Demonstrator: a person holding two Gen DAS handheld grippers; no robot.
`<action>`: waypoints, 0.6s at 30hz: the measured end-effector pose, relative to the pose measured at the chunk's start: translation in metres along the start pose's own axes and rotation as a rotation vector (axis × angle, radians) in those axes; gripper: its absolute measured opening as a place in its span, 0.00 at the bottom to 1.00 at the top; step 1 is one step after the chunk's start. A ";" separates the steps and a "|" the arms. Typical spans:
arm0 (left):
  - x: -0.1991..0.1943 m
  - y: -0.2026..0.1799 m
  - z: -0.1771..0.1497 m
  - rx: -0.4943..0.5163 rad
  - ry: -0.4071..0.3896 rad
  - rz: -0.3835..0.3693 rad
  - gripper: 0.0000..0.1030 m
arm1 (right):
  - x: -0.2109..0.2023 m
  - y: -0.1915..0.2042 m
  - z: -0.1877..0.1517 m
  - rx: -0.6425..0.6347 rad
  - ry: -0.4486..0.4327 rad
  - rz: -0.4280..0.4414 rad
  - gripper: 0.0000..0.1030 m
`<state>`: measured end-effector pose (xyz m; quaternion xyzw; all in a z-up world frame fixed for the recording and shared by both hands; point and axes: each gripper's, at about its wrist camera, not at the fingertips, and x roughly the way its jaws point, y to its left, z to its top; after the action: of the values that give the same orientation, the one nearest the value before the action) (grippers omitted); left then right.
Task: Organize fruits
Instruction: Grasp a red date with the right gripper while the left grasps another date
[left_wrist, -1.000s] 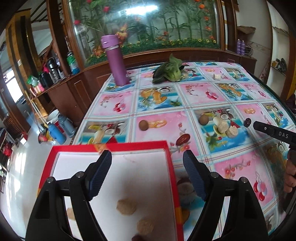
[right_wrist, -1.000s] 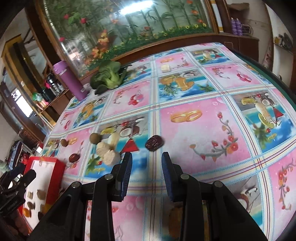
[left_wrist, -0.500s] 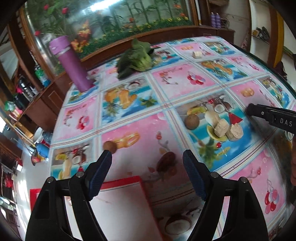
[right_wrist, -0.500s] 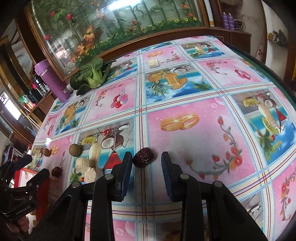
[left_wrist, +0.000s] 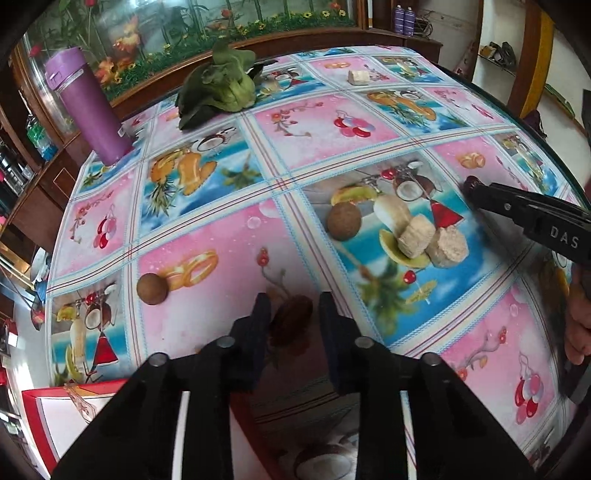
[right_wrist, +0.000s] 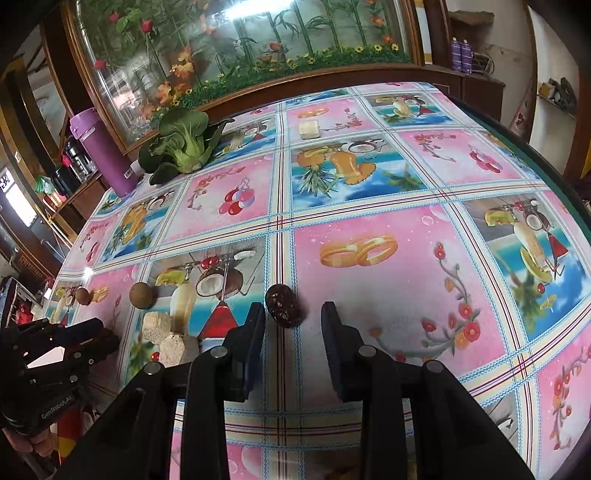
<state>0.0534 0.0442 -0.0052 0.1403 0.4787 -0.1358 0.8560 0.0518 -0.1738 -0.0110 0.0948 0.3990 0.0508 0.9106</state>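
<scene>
My left gripper (left_wrist: 293, 321) has its jaws drawn in on a dark red date (left_wrist: 291, 317) that lies on the patterned tablecloth. My right gripper (right_wrist: 293, 317) stands open, and a second dark date (right_wrist: 283, 305) lies just ahead between its fingertips, apart from both pads. Two round brown fruits (left_wrist: 152, 290) (left_wrist: 343, 221) and two pale cut pieces (left_wrist: 430, 240) rest between the grippers. A corner of the red tray (left_wrist: 33, 406) shows at the lower left. The right gripper's tip (left_wrist: 480, 192) reaches in from the right.
A bok choy (left_wrist: 221, 85) and a purple bottle (left_wrist: 88, 107) stand at the far side of the table, with a small pale cube (left_wrist: 358, 76) beyond. A person's hand (left_wrist: 580, 325) holds the right gripper. The table edge curves round on the right.
The left gripper has moved forward from above the red tray to the date, and its jaws have narrowed from wide apart. The right gripper has drawn closer to its date at the same opening.
</scene>
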 end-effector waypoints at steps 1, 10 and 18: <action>-0.001 -0.002 -0.001 -0.005 0.000 -0.006 0.20 | 0.001 0.000 0.000 -0.008 -0.002 -0.008 0.28; -0.006 -0.011 -0.008 -0.100 0.012 -0.043 0.17 | 0.002 -0.003 0.002 -0.013 -0.005 -0.014 0.15; -0.012 -0.017 -0.015 -0.142 0.048 -0.017 0.17 | 0.000 -0.009 0.003 0.002 0.004 0.025 0.15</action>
<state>0.0293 0.0352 -0.0049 0.0781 0.5088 -0.1054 0.8509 0.0541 -0.1832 -0.0108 0.1005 0.3995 0.0621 0.9091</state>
